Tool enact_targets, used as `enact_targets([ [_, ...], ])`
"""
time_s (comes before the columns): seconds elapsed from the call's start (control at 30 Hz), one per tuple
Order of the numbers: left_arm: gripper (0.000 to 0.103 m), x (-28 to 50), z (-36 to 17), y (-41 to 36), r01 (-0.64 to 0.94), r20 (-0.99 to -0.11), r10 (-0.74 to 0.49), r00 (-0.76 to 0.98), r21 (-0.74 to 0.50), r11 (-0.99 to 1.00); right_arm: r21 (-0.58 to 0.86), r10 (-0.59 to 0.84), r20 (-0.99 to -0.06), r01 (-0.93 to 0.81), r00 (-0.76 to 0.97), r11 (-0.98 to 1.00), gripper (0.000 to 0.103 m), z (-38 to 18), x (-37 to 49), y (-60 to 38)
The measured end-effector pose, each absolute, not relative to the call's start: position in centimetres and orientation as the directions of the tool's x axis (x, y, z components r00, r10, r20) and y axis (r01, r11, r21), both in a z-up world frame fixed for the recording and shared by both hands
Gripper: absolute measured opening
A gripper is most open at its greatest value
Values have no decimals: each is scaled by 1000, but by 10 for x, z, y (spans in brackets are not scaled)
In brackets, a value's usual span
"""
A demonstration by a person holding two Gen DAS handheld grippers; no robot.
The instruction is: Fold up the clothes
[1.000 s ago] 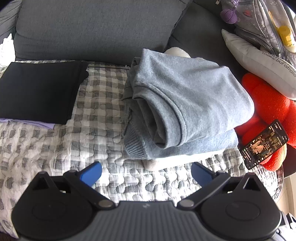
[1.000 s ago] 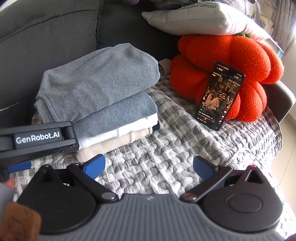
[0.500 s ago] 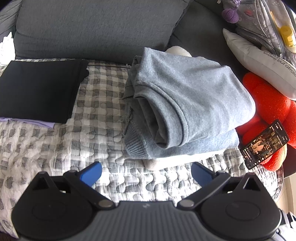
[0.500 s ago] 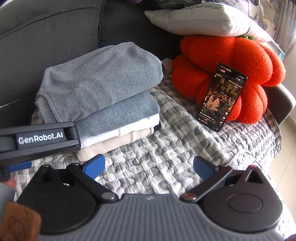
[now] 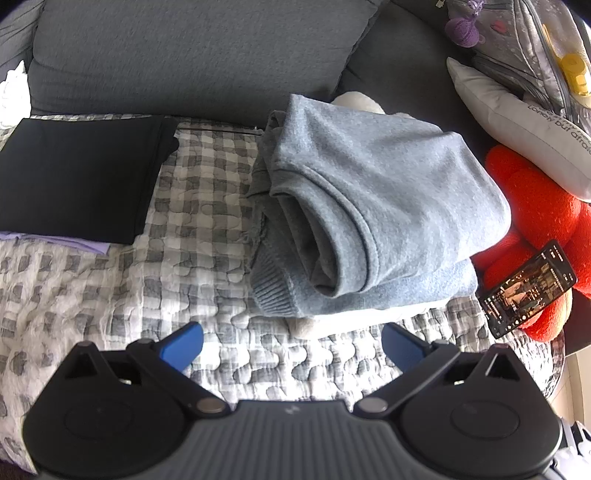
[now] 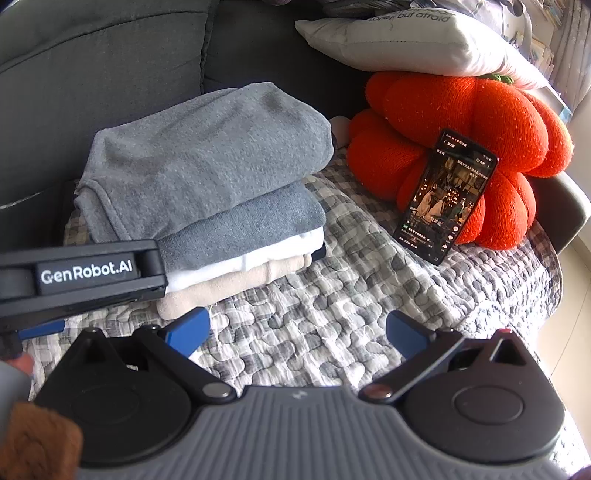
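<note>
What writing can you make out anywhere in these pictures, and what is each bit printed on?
"GenRobot.AI": white label on the left gripper, seen from the right wrist view.
"...but afraid": printed on the grey pillow; the word before it is cut off and unclear.
Phone screen: small text lines, too tiny to read.

Phone (image 6: 445, 195), screen lit, leans on orange pumpkin cushion (image 6: 480, 122). White pillow w/ printed text (image 6: 410, 40) rests atop cushion. Grey check quilt (image 6: 332, 314) covers dark grey sofa (image 5: 184, 55). Purple knitted thing, maybe a charm (image 5: 463, 29), top right.
</note>
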State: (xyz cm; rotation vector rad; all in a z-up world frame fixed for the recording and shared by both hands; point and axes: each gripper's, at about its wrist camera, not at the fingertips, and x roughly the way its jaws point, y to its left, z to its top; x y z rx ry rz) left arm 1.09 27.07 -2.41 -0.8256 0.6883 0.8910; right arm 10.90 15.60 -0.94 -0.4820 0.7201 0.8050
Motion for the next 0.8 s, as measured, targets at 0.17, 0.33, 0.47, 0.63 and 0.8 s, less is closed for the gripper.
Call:
enact_targets([
  [0.17,103,5,-19,268,-866,-793,387,471,-331,374,-113,487,-728,-785,482,609,103,-6,106,155],
  [0.33,103,-7,-8,261,-863,-781,399,480,-341,372,-97,506,-717,-787,479,609,103,1,99,151],
  [0.47,103,-21,3,255,-860,-767,414,489,-347,373,-83,524,-706,-790,477,608,103,10,87,143],
  [0.63,103,-40,17,245,-849,-746,426,511,-362,385,-75,538,-686,-783,490,617,103,24,70,126],
  [0.8,103,-61,30,227,-835,-716,449,535,-364,414,-58,555,-658,-769,509,636,103,42,48,101],
])
